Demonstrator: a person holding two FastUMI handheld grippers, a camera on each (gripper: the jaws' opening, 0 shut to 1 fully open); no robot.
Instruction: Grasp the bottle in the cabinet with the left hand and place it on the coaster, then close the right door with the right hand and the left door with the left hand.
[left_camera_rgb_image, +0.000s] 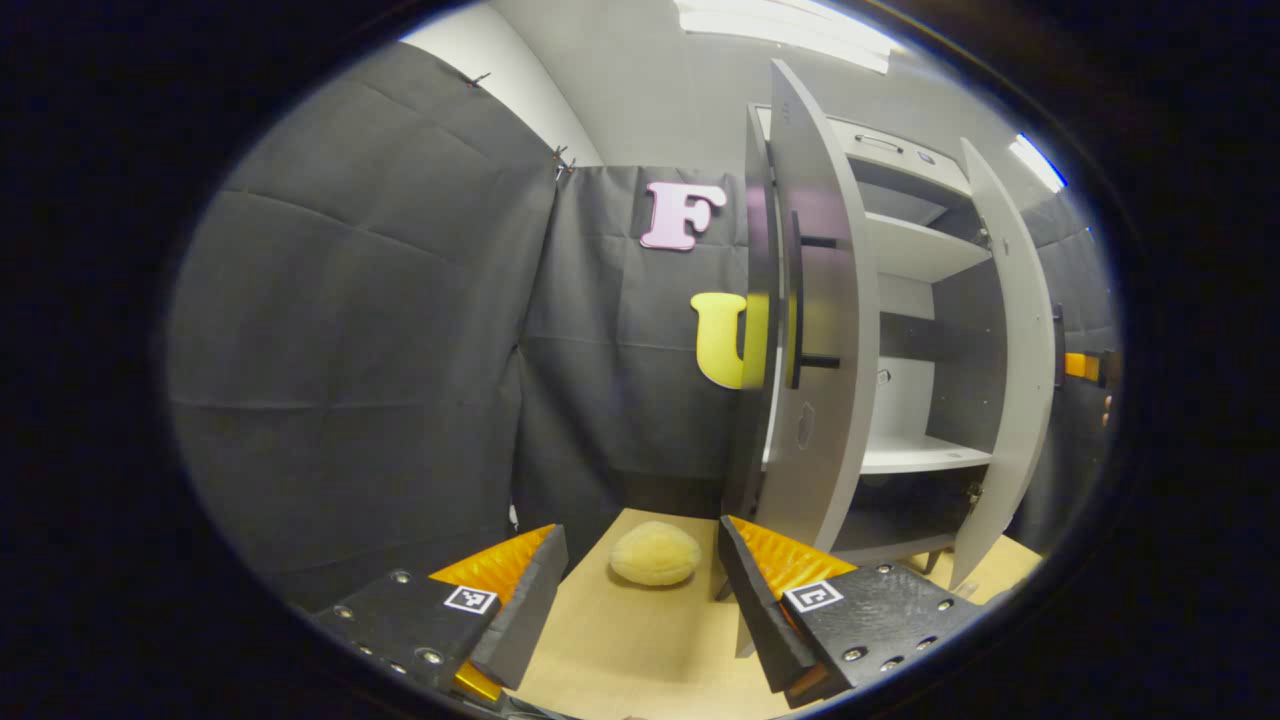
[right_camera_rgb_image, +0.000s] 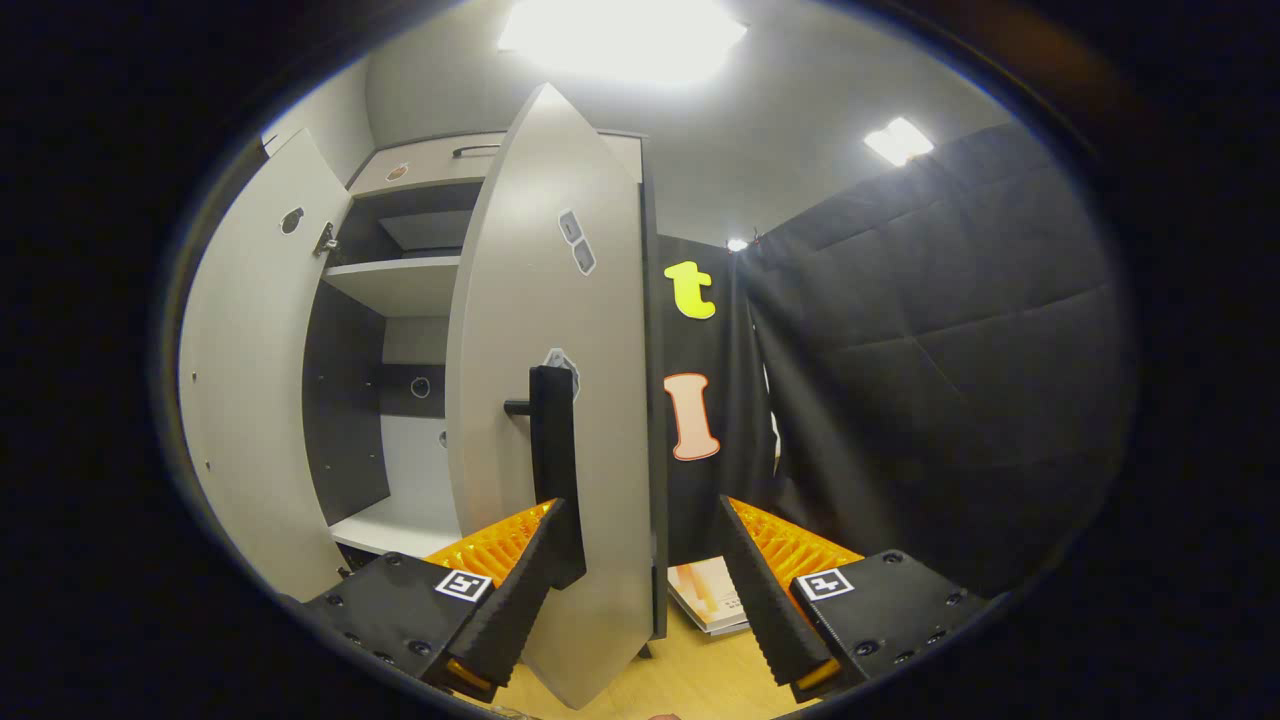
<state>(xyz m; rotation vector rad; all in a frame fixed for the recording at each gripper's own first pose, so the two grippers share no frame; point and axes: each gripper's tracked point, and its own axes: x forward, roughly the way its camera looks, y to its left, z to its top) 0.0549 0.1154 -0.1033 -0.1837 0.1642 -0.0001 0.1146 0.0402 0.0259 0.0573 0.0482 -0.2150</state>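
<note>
The left gripper (left_camera_rgb_image: 640, 590) hangs with its fingers apart and empty above the wooden worktop (left_camera_rgb_image: 640, 650), a round yellow object (left_camera_rgb_image: 656, 553) lying between them near the worktop's back edge. Just beyond stands the cabinet (left_camera_rgb_image: 905, 330), left door (left_camera_rgb_image: 820, 320) open. The right gripper (right_camera_rgb_image: 640, 585), fingers spread, faces the right door (right_camera_rgb_image: 560, 400), its left finger beside the door's black handle (right_camera_rgb_image: 553, 440). The bottle's place cannot be told.

Left gripper (left_camera_rgb_image: 640, 590): fingers spread wide, nothing between them, held low just in front of the cabinet's left door (left_camera_rgb_image: 815, 330). Right gripper (right_camera_rgb_image: 640, 590): fingers likewise apart, nothing clamped, straddling the lower edge of the right door (right_camera_rgb_image: 555, 400), left finger (right_camera_rgb_image: 520, 585) just below the handle (right_camera_rgb_image: 553, 440).
</note>
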